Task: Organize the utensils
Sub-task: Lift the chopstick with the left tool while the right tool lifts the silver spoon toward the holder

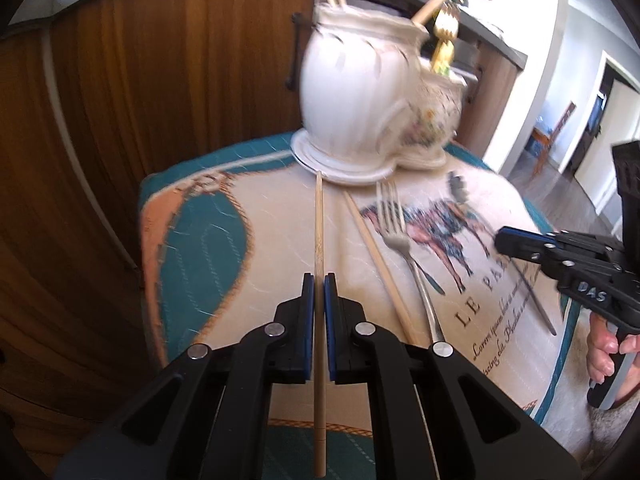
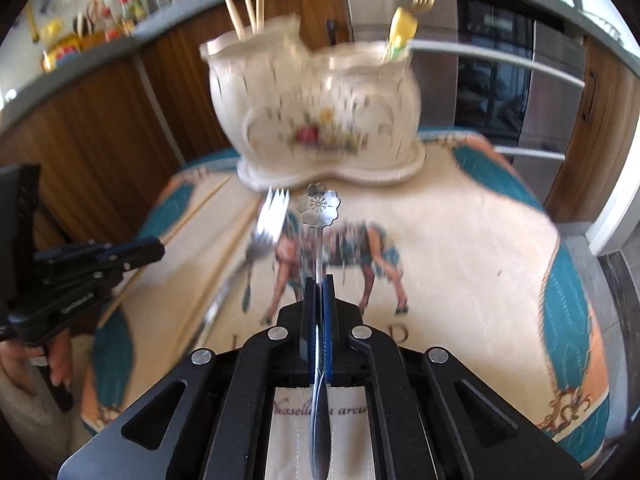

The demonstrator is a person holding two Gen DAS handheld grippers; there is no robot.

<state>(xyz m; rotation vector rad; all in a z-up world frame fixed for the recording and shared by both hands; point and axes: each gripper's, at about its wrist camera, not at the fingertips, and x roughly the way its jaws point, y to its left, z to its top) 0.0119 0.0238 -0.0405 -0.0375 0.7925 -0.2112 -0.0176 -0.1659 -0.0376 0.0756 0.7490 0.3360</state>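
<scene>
Clamped in left tool (image 1: 319, 280): pale bamboo chopstick (image 1: 319, 232). Right tool (image 2: 319, 282) grips flower-ended steel utensil (image 2: 319, 205). Lift each clear, tip-down into two-bowl floral ceramic holder (image 2: 316, 108) ahead.

The ceramic holder (image 2: 316, 108) and fork (image 2: 264, 232) are motion-blurred.

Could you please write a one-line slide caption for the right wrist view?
Right gripper shut on a flower-ended utensil, aimed at the ceramic holder.

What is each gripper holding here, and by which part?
The left gripper clamps a chopstick partway along its length. The right gripper clamps a flower-ended utensil on its thin stem, below the flower.
</scene>
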